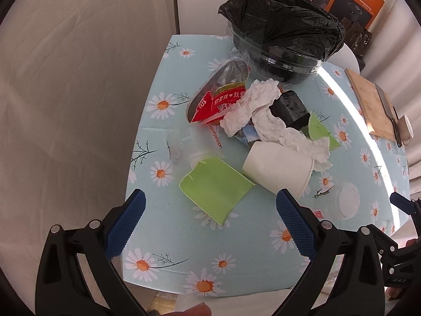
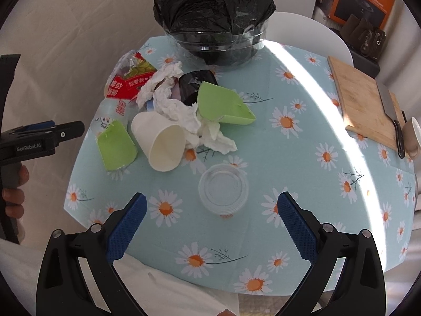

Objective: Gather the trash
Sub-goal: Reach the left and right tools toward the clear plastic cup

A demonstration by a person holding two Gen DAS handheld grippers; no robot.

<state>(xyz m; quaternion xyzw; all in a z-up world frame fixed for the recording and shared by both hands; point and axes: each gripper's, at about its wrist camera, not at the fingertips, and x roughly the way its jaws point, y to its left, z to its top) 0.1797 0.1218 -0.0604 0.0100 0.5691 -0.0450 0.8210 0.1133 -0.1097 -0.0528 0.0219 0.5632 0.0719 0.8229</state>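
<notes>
A pile of trash lies on the daisy tablecloth (image 1: 163, 84): a red snack wrapper (image 1: 218, 102), crumpled white tissue (image 1: 263, 110), a black box (image 1: 289, 108), a white paper cup (image 1: 279, 168) on its side and a flattened green cup (image 1: 215, 187). A clear plastic cup (image 2: 223, 188) lies apart, nearer the front edge. A clear bin with a black bag (image 1: 281, 34) stands at the back. My left gripper (image 1: 210, 223) is open and empty, just short of the green cup. My right gripper (image 2: 210, 223) is open and empty, just short of the clear cup.
A wooden cutting board (image 2: 365, 102) with a knife (image 2: 389, 110) lies at the right edge, a small cup (image 2: 413, 137) beside it. An orange box (image 2: 363, 0) stands behind the table. A second green cup (image 2: 223, 105) lies in the pile. A white chair (image 2: 302, 31) is behind.
</notes>
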